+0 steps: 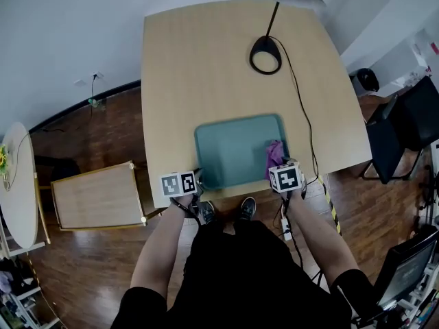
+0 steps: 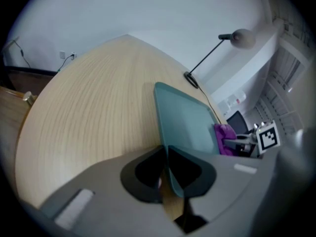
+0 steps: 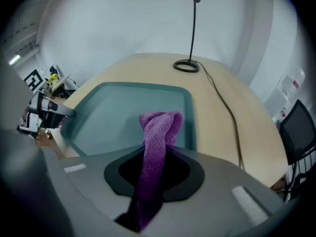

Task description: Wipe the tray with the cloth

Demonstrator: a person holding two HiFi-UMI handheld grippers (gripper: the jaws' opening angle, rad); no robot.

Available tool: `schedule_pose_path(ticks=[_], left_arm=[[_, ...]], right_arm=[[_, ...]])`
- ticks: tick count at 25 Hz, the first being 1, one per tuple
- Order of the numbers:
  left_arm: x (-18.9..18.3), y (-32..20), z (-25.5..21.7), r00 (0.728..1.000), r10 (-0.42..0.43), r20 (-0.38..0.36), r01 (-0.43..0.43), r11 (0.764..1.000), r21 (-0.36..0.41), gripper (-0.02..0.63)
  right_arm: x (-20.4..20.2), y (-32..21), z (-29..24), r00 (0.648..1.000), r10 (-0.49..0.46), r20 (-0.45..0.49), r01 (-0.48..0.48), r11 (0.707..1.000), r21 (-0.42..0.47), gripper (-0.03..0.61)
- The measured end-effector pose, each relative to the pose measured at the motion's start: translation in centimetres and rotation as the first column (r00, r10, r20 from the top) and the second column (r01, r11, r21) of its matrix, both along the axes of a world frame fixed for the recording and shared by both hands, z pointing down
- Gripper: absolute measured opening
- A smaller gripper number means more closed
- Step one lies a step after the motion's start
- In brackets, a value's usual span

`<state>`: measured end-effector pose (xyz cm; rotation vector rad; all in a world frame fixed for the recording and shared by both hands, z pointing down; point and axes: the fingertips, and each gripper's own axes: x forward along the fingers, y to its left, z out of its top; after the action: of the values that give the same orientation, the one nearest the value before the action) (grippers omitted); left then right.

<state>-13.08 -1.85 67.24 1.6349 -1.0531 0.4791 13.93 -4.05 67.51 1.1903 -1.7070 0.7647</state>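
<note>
A teal tray (image 1: pixel 233 149) lies near the front edge of the light wooden table (image 1: pixel 206 67). My left gripper (image 1: pixel 198 181) is at the tray's near left corner. In the left gripper view its jaws (image 2: pixel 167 169) are shut on the tray's rim (image 2: pixel 174 174). My right gripper (image 1: pixel 279 167) is over the tray's near right part and is shut on a purple cloth (image 1: pixel 274 153). In the right gripper view the cloth (image 3: pixel 158 132) hangs bunched between the jaws over the tray (image 3: pixel 118 112). The left gripper (image 3: pixel 57 110) shows at that view's left.
A black desk lamp stands behind the tray, with its round base (image 1: pixel 265 55) on the table and its cable (image 1: pixel 306 122) running down the table's right side. On the floor are a low wooden table (image 1: pixel 99 196) at left and a black chair (image 1: pixel 405 125) at right.
</note>
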Motion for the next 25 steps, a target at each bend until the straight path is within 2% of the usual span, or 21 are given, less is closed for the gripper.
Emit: schedule_pose_path(ticks=[3,7,12,15,18,22,25], left_arm=[[-0.2,0.2,0.2,0.999,-0.013,-0.041,0.013,1.000,-0.008,0.055],[0.2,0.3,0.2,0.998,-0.023,-0.061,0.023,1.000,0.002,0.055],[-0.1,0.3,0.1,0.996,-0.060,-0.067,0.060,0.998,0.003,0.051],[-0.4,0.4,0.1,0.995,-0.071,-0.068,0.071,0.997,0.008,0.049],[-0.4,0.5,0.2,0.993,-0.094,-0.068,0.095,0.995,0.013,0.048],[-0.4,0.4,0.4,0.995,-0.086,-0.060,0.087,0.996,0.016,0.048],[-0.4,0.5,0.5,0.997,-0.070,-0.043,0.071,0.997,0.014,0.049]], right_arm=[[-7.5,1.4,-1.0,0.995,-0.055,0.083,0.055,0.998,0.010,0.064],[-16.4,3.4,-1.5,0.968,-0.201,0.150,0.202,0.979,0.006,0.064],[-23.7,4.4,-2.1,0.929,-0.325,0.179,0.328,0.945,0.013,0.065],[-25.7,4.9,-1.8,0.917,-0.351,0.190,0.354,0.935,0.020,0.066],[-25.9,5.0,-1.5,0.909,-0.370,0.193,0.373,0.928,0.019,0.065],[-25.5,4.7,-1.5,0.900,-0.380,0.213,0.388,0.922,0.006,0.064],[-23.6,4.4,-1.4,0.909,-0.365,0.203,0.371,0.928,0.005,0.066]])
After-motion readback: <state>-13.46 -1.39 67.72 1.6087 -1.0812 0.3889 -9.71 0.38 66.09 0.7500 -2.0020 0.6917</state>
